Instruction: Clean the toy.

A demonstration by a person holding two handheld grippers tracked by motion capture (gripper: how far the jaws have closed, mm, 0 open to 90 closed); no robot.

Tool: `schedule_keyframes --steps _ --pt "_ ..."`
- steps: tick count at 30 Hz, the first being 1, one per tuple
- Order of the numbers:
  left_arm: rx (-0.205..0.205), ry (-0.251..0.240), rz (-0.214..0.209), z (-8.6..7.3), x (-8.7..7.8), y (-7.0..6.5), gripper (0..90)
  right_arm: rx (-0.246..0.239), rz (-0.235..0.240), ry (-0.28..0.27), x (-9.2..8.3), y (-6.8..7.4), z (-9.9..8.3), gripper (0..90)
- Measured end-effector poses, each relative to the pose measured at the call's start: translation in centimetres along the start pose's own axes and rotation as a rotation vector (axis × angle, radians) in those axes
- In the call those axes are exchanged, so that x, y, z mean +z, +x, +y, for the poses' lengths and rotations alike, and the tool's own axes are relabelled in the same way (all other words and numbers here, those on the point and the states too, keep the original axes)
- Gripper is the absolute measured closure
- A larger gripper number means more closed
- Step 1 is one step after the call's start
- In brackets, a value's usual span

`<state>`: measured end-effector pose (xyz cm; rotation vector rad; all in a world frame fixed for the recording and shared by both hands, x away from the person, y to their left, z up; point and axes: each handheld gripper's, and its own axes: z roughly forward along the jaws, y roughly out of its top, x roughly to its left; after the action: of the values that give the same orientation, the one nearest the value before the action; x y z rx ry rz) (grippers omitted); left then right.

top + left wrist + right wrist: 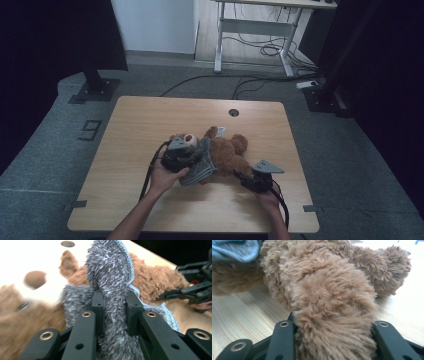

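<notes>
We see the brown teddy bear (pixel 227 152) lying mid-tabletop (pixel 140 125). Our left hand-held gripper (pixel 113 308) is clamped on its grey knitted garment (pixel 110 277) near the bear's head; our right hand-held gripper (pixel 332 340) is clamped on a furry leg (pixel 329 315).

A brown teddy bear (pixel 227 152) lies on its back, mid-table. A fuzzy grey knitted garment (pixel 200 165) bunches loosely around its chest.
</notes>
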<state>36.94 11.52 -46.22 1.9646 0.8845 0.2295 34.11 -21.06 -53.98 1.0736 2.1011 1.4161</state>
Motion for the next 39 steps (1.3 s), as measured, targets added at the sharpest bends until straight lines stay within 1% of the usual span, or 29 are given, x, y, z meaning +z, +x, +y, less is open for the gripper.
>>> schedule_keyframes --steps 1,4,5,6,7,8,9,11,12,13,15,16,19,20,21,22,23,24,25,27,28,29,30,31,32,33,36,38,39 --pt "-0.003 -0.009 0.006 -0.4 -0.7 0.5 73.9 0.000 0.002 0.000 0.0 0.0 0.0 55.7" --pt "-0.005 -0.020 0.017 -0.7 -1.4 0.9 73.8 -0.004 0.002 0.002 0.0 0.1 0.0 55.7" --pt "-0.005 -0.031 0.033 -1.0 -2.0 1.3 73.8 -0.006 0.005 0.001 0.0 0.1 0.0 55.7" --pt "-0.005 -0.031 0.033 -1.0 -2.0 1.3 73.8 -0.005 0.006 0.001 0.0 0.1 0.0 55.7" --pt "-0.005 -0.039 0.060 -1.2 -2.6 1.8 73.8 -0.004 0.006 0.001 0.0 0.1 0.0 55.7" --pt "-0.005 -0.039 0.060 -1.2 -2.6 1.8 73.8 -0.004 0.006 0.001 0.0 0.1 0.0 55.7" --pt "-0.008 -0.044 0.092 -1.5 -3.2 2.3 73.8 -0.005 0.007 0.003 0.0 0.1 0.0 55.7" --pt "-0.019 -0.044 0.111 -1.7 -3.8 3.0 73.8 -0.006 0.008 0.003 -0.1 0.1 0.0 55.7" --pt "-0.019 -0.044 0.111 -1.7 -3.8 3.0 73.7 -0.006 0.008 0.003 -0.1 0.1 0.0 55.7" --pt "-0.037 -0.044 0.124 -2.1 -4.3 3.9 73.7 -0.006 0.009 0.003 -0.1 0.0 0.0 55.7" --pt "-0.055 -0.037 0.145 -2.5 -4.8 4.7 73.6 -0.007 0.010 0.003 -0.1 0.0 0.0 55.7" --pt "-0.055 -0.037 0.145 -2.5 -4.8 4.7 73.6 -0.007 0.010 0.003 -0.1 0.0 0.0 55.7" --pt "-0.086 -0.013 0.190 -3.4 -5.1 6.2 73.4 -0.007 0.010 0.004 -0.1 0.0 -0.1 55.7" --pt "-0.112 -0.001 0.193 -4.0 -5.2 7.0 73.4 -0.007 0.011 0.004 -0.1 0.0 -0.1 55.7" --pt "-0.129 0.000 0.189 -4.3 -5.3 7.3 73.4 -0.009 0.011 0.004 -0.1 0.0 -0.1 55.7" --pt "-0.129 0.000 0.189 -4.3 -5.3 7.3 73.4 -0.009 0.011 0.004 -0.1 0.0 -0.1 55.7" --pt "-0.141 -0.002 0.183 -4.4 -5.4 7.5 73.4 -0.011 0.010 0.003 -0.1 0.0 -0.1 55.7" --pt "-0.142 -0.019 0.178 -4.3 -5.6 7.4 73.4 -0.011 0.010 0.003 -0.1 0.0 -0.1 55.7" --pt "-0.142 -0.019 0.178 -4.3 -5.6 7.4 73.4 -0.011 0.010 0.003 -0.1 0.0 -0.1 55.7" --pt "-0.107 -0.039 0.178 -3.3 -5.9 6.6 73.4 -0.012 0.010 0.004 -0.1 -0.1 -0.1 55.7" --pt "-0.107 -0.039 0.178 -3.3 -5.9 6.6 73.3 -0.012 0.009 0.004 -0.1 -0.1 -0.1 55.7" --pt "-0.084 -0.053 0.164 -2.3 -5.8 6.0 73.3 -0.013 0.008 0.005 -0.1 -0.1 -0.1 55.6" --pt "-0.084 -0.053 0.164 -2.3 -5.8 6.0 73.3 -0.013 0.008 0.005 -0.1 -0.1 -0.1 55.6" --pt "-0.074 -0.064 0.143 -1.2 -5.6 5.5 73.3 -0.016 0.007 0.006 -0.1 -0.1 -0.1 55.6" --pt "-0.074 -0.064 0.143 -1.2 -5.6 5.5 73.2 -0.016 0.007 0.006 -0.1 -0.1 -0.1 55.6" --pt "-0.058 -0.067 0.129 -0.1 -5.2 5.0 73.2 -0.019 0.007 0.010 -0.1 -0.1 -0.1 55.6" --pt "-0.023 -0.065 0.123 1.4 -4.2 4.4 73.2 -0.020 0.008 0.009 -0.1 -0.1 -0.1 55.6" --pt "-0.016 -0.064 0.119 2.3 -3.4 4.2 73.1 -0.023 0.008 0.013 -0.2 -0.1 -0.1 55.6" --pt "-0.016 -0.064 0.119 2.3 -3.4 4.2 73.0 -0.023 0.008 0.013 -0.2 -0.1 -0.1 55.6"
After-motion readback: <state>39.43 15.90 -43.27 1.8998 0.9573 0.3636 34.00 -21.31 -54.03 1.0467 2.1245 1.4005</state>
